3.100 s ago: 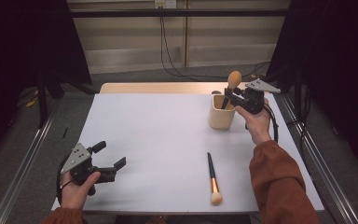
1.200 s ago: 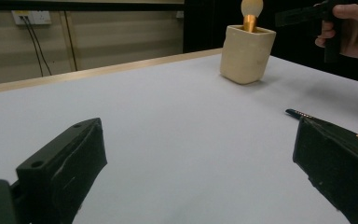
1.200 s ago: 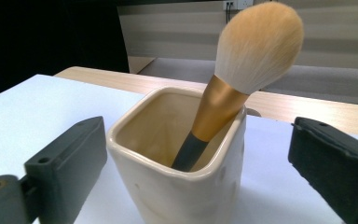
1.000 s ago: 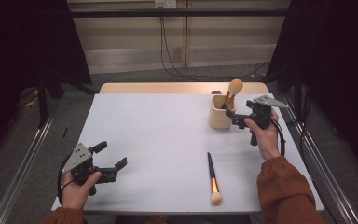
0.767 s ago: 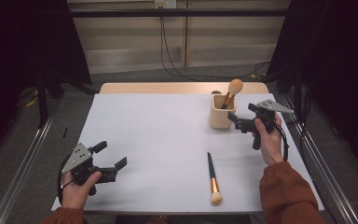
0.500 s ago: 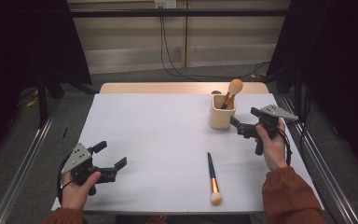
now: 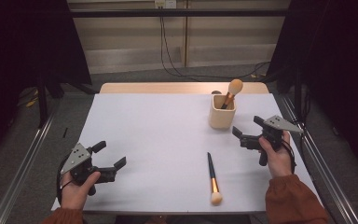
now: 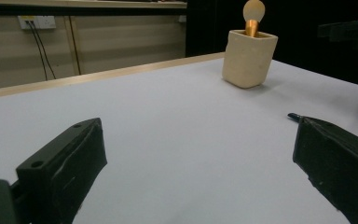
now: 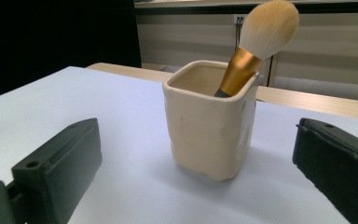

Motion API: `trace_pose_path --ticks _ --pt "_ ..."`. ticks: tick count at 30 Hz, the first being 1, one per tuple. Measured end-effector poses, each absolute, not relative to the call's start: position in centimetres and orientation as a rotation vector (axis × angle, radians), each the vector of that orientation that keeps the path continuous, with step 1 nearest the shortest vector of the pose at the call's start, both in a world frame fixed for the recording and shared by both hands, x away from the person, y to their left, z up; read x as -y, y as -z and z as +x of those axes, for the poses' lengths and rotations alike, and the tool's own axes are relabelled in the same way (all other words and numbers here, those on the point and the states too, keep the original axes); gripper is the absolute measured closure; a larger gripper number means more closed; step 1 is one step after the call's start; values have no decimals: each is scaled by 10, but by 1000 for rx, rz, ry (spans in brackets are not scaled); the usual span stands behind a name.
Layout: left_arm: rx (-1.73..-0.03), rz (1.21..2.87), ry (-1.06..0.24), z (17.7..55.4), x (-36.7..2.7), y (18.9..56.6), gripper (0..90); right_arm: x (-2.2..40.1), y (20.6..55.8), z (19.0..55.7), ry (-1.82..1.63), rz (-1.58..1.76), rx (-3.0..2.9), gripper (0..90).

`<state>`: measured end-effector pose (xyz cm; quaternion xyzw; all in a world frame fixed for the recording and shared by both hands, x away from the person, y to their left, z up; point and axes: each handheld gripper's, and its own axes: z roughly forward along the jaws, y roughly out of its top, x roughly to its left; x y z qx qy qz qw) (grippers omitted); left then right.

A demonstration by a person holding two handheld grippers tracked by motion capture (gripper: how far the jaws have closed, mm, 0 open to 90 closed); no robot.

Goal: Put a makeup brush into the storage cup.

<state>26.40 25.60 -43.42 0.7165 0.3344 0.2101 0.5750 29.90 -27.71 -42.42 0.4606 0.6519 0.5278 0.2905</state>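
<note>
A cream square cup stands on the white table at the back right. A makeup brush leans in it, bristles up. A second brush with a black handle and gold ferrule lies flat near the front edge; its black tip peeks past a jaw in the left gripper view. My right gripper is open, held just right of the cup and pointing at it, holding nothing. My left gripper rests open at the front left, nothing between its jaws.
A bare wooden strip runs along the table's far edge. Metal rails flank the table on both sides. Cables hang down the back wall.
My right gripper let go of the brush in the cup and drew back toward the front right, now open. The left gripper has stayed still.
</note>
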Motion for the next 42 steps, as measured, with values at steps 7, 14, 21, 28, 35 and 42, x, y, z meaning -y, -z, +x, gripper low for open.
trace_pose_path --ticks 7,14,21,28,35,42 --pt "-780 1684 -489 263 -256 434 24 278 427 284 -1406 1201 -1748 10" --pt "-778 1678 -496 262 -257 433 24 280 430 270 -1401 1195 -1743 11" --pt "-779 1671 -500 259 -257 433 24 281 432 255 -1406 1185 -1742 12" --pt "-776 1667 -493 258 -257 433 24 285 433 240 -1399 1179 -1736 12" --pt "-784 1666 -490 259 -257 433 24 287 433 226 -1388 1192 -1728 13" --pt "-791 1657 -493 257 -260 434 24 289 436 216 -1399 1196 -1730 12"
